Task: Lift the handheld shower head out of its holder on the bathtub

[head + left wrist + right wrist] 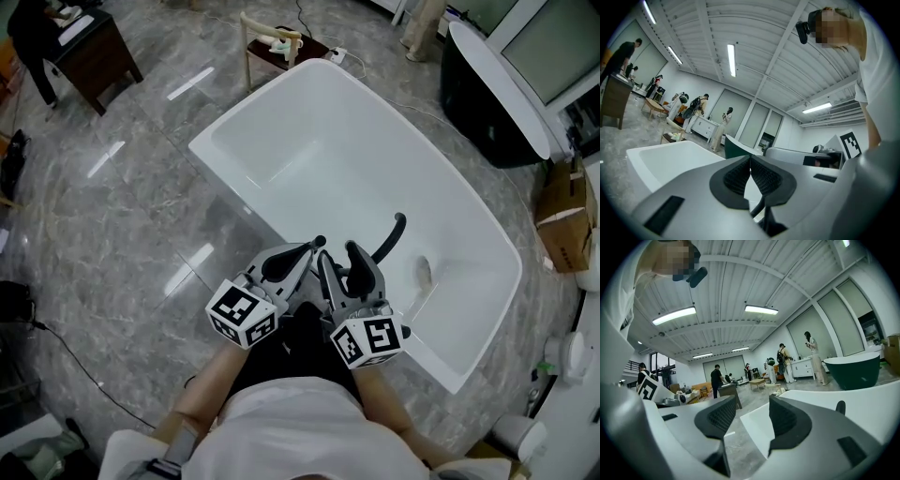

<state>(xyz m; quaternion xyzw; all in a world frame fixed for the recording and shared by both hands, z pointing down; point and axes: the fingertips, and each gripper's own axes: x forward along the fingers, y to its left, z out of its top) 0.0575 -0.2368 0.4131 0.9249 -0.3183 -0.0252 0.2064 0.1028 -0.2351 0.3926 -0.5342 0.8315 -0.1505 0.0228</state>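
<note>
- right gripper (751, 409): jaws spread wide, nothing between them. left gripper (750, 161): jaws pressed together, empty
- looks like the approach step: the black shower head (392, 236) is untouched at the bathtub (234, 194) near edge, just past the right jaws
- next up imo: get the open jaws round the handle, close, lift
- nothing in the way, dark tub (487, 103) and cardboard box (562, 216) are well apart

Head view: high, steeply down over bathtub (319, 155). Gripper views: low, level, close at its rim; all three share bathtub.
</note>
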